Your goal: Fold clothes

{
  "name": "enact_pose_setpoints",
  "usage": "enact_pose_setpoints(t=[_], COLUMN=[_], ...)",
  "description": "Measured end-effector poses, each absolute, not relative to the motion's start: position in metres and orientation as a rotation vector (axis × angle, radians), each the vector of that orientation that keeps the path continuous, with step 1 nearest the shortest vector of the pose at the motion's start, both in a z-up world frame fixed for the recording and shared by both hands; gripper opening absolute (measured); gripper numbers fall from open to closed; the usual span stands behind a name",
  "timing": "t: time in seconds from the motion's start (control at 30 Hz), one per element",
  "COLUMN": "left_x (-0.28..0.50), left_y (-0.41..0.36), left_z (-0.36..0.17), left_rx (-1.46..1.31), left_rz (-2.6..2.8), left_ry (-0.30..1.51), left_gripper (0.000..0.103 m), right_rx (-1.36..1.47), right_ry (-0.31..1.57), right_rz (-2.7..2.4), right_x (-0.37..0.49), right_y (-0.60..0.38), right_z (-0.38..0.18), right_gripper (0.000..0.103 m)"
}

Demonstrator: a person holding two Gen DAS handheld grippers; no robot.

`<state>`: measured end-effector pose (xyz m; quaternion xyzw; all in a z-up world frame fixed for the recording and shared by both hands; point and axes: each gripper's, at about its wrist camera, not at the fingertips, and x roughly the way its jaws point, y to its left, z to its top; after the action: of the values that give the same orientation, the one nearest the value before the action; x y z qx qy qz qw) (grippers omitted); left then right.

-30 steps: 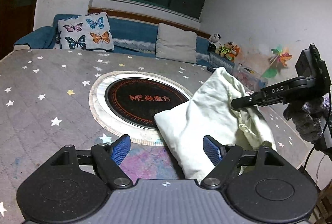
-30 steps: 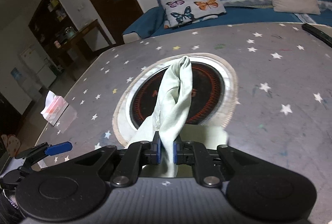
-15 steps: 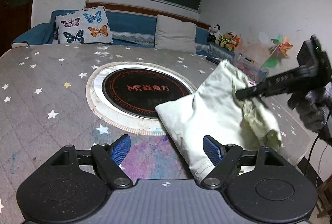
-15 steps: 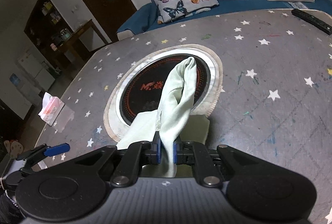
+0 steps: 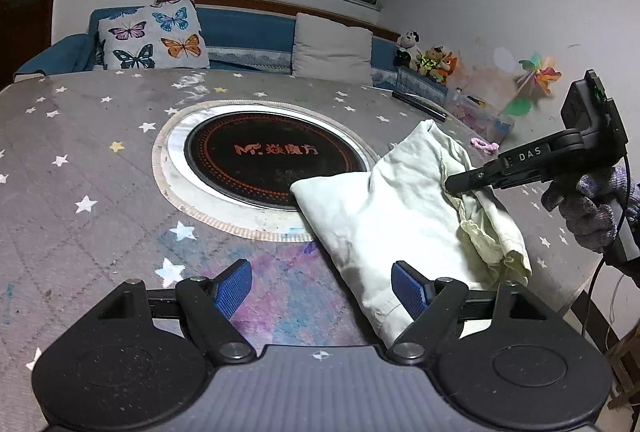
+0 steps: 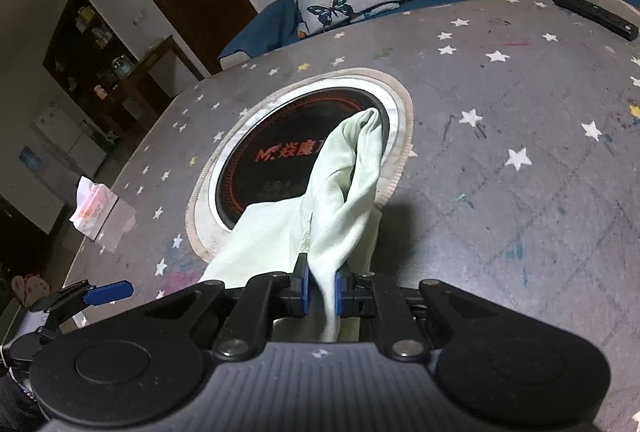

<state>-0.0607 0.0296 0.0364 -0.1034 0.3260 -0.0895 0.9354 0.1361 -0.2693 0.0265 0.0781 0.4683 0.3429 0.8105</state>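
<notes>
A pale green garment [image 5: 396, 208] lies partly folded on the grey star-patterned table [image 5: 80, 160], overlapping the round black hob's right edge. My left gripper [image 5: 322, 286] hovers open just in front of it, its right blue pad [image 5: 408, 288] over the cloth's near edge, holding nothing. My right gripper [image 6: 320, 290] is shut on a bunched fold of the garment [image 6: 344, 188], lifting it into a ridge above the table. In the left wrist view the right gripper [image 5: 456, 186] reaches in from the right, held by a gloved hand [image 5: 588, 208].
A round black hob [image 5: 272, 160] with a white rim sits in the table's middle. A dark remote [image 6: 592, 14] lies at the far edge, a tissue packet [image 6: 96, 208] at the left edge. A blue sofa with a butterfly cushion [image 5: 154, 34] stands behind.
The right gripper has carried the pinched fold lower and toward the table's right side, flattening the garment. The left gripper stayed open and drew back slightly.
</notes>
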Motion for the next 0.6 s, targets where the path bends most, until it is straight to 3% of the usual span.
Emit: enact_pose_setpoints(t=[0.23,0.6], left_x=[-0.059,-0.063], left_y=[0.028,0.04], left_z=[0.034,0.041], left_rx=[-0.206,-0.213], left_rz=[-0.184,-0.143], left_ry=[0.676,0.654], left_gripper=[0.079,0.079], right_rx=[0.17,0.2], right_ry=[0.986,0.879], right_rz=[0.717,0.943], right_x=[0.134,0.105], right_y=[-0.271,-0.233], right_z=[0.021,0.07], right_gripper=[0.015,0.01])
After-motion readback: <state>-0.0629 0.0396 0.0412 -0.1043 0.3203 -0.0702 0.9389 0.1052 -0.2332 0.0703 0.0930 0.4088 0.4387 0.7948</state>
